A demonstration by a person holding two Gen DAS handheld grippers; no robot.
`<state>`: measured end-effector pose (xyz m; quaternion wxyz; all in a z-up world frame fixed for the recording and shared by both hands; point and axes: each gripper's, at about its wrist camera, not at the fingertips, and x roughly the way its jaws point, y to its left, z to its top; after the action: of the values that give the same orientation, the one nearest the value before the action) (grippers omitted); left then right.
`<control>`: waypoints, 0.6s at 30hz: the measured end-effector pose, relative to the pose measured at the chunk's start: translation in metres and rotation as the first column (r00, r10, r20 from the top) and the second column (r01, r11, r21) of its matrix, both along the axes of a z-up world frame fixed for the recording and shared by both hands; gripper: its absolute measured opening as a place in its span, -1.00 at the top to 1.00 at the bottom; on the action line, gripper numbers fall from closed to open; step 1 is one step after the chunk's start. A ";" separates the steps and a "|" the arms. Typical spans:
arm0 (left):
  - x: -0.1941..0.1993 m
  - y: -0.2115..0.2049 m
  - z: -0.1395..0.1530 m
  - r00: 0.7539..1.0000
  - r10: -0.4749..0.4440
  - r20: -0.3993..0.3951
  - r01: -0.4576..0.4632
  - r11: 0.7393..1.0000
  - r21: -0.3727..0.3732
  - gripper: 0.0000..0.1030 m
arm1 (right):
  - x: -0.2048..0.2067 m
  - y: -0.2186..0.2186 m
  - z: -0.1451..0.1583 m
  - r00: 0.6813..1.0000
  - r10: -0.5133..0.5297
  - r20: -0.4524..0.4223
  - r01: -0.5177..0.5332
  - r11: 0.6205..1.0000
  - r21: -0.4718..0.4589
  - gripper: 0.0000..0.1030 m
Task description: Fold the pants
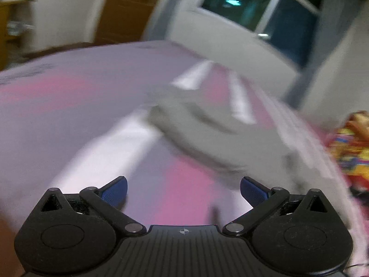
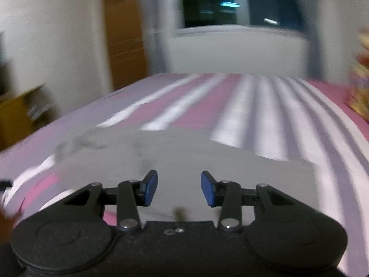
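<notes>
The grey pants (image 1: 207, 124) lie on a bed with a pink, white and lilac striped sheet (image 1: 69, 97). In the left wrist view they stretch from the middle toward the right, ahead of my left gripper (image 1: 183, 190), which is open wide, empty and above the sheet. In the right wrist view the pants (image 2: 184, 152) lie flat just in front of and under my right gripper (image 2: 179, 188), which is open and holds nothing. Both views are blurred by motion.
A colourful patterned fabric (image 1: 352, 147) lies at the bed's right edge, also at the right of the right wrist view (image 2: 359, 87). A wooden door (image 2: 124, 37), a dark window (image 1: 265, 7) and white walls stand behind the bed. A wooden shelf (image 2: 18, 115) is at left.
</notes>
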<state>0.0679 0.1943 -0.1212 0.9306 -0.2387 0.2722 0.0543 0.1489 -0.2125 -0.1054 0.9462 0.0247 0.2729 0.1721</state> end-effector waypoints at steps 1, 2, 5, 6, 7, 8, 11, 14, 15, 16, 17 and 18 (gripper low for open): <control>0.013 -0.012 0.003 0.999 -0.046 0.019 0.046 0.998 -0.033 -1.00 | 0.001 -0.017 0.000 0.999 -0.052 -0.013 0.052 0.998 0.024 0.16; 0.028 -0.024 0.006 0.995 -0.094 0.037 0.097 0.993 -0.072 -0.99 | 0.001 -0.035 0.000 0.994 -0.103 -0.023 0.104 0.993 0.048 0.15; 0.075 -0.067 0.008 0.972 -0.228 0.063 0.236 0.952 -0.196 -0.79 | 0.003 -0.088 -0.009 0.963 -0.248 -0.103 0.260 0.959 0.117 0.14; 0.088 -0.079 0.008 0.962 -0.266 0.062 0.274 0.935 -0.225 -0.59 | 0.003 -0.100 -0.013 0.953 -0.275 -0.128 0.292 0.946 0.141 0.14; 0.100 -0.089 0.006 0.954 -0.293 0.058 0.298 0.921 -0.252 -0.51 | 0.002 -0.112 -0.019 0.944 -0.294 -0.150 0.317 0.934 0.163 0.14; 0.111 -0.099 0.004 0.948 -0.315 0.046 0.315 0.907 -0.280 -0.47 | 0.000 -0.120 -0.023 0.937 -0.308 -0.162 0.335 0.926 0.177 0.14; 0.139 -0.120 -0.009 0.937 -0.345 -0.060 0.311 0.898 -0.310 -0.42 | -0.005 -0.135 -0.032 0.934 -0.311 -0.173 0.344 0.914 0.214 0.14; 0.151 -0.128 -0.016 0.930 -0.356 -0.085 0.311 0.891 -0.332 -0.42 | -0.008 -0.138 -0.037 0.938 -0.298 -0.177 0.335 0.912 0.238 0.13; 0.154 -0.130 -0.017 0.928 -0.364 -0.085 0.316 0.885 -0.343 -0.40 | -0.008 -0.139 -0.040 0.939 -0.294 -0.181 0.332 0.911 0.243 0.13; 0.157 -0.131 -0.018 0.924 -0.374 -0.081 0.322 0.875 -0.361 -0.35 | -0.004 -0.141 -0.041 0.938 -0.293 -0.185 0.333 0.911 0.242 0.13; 0.162 -0.132 -0.020 0.916 -0.392 -0.079 0.334 0.859 -0.387 -0.06 | -0.003 -0.142 -0.043 0.937 -0.294 -0.190 0.335 0.911 0.240 0.13; 0.167 -0.136 -0.024 0.904 -0.418 -0.085 0.347 0.837 -0.422 0.17 | -0.001 -0.142 -0.046 0.934 -0.295 -0.201 0.339 0.909 0.241 0.13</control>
<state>0.2346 0.0586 -0.1452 0.8270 -0.3572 0.3999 -0.1691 0.1478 -0.3542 -0.1512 0.9241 0.2121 0.3142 0.0489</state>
